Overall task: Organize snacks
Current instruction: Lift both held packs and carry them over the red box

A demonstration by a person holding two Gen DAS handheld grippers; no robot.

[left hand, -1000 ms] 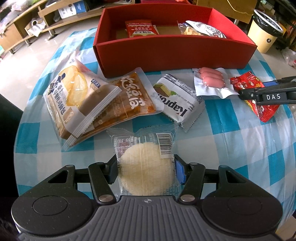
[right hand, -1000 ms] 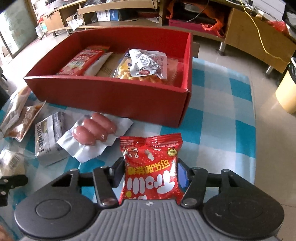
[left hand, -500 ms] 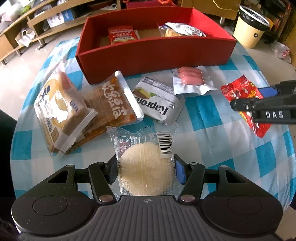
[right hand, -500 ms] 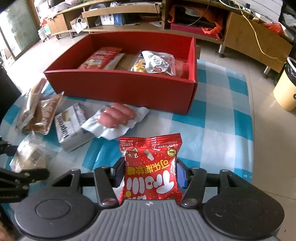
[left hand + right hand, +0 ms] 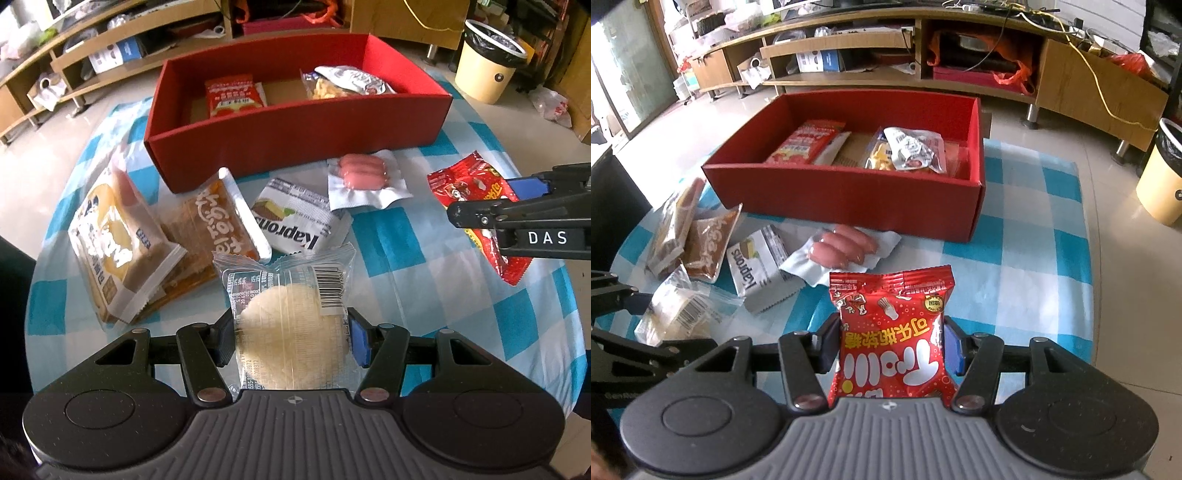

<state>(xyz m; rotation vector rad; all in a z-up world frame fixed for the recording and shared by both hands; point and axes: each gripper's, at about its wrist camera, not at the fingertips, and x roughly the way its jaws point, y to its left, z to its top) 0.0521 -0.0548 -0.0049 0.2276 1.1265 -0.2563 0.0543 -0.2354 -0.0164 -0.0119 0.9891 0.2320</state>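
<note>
My left gripper (image 5: 291, 339) is shut on a clear packet with a round pale rice cracker (image 5: 291, 339), held above the checked tablecloth. My right gripper (image 5: 890, 347) is shut on a red candy bag (image 5: 892, 332), lifted off the table; that bag (image 5: 480, 206) shows at the right of the left wrist view. Ahead stands the open red box (image 5: 295, 125) (image 5: 849, 192) with a red packet (image 5: 234, 94) and a silver-and-yellow packet (image 5: 343, 81) inside. On the cloth lie a sausage pack (image 5: 364, 175), a Kapron wafer (image 5: 295, 218), an orange-brown packet (image 5: 221, 225) and a bread pack (image 5: 118, 240).
The round table with the blue-and-white cloth (image 5: 1027, 280) drops off at right to a tiled floor. A cream waste bin (image 5: 1161, 184) stands at the far right. Low wooden shelves (image 5: 849, 51) run behind the box.
Both grippers have risen and drawn back with their packets still held, so the box and the snacks on the cloth look smaller and farther. Nothing on the table has shifted.
</note>
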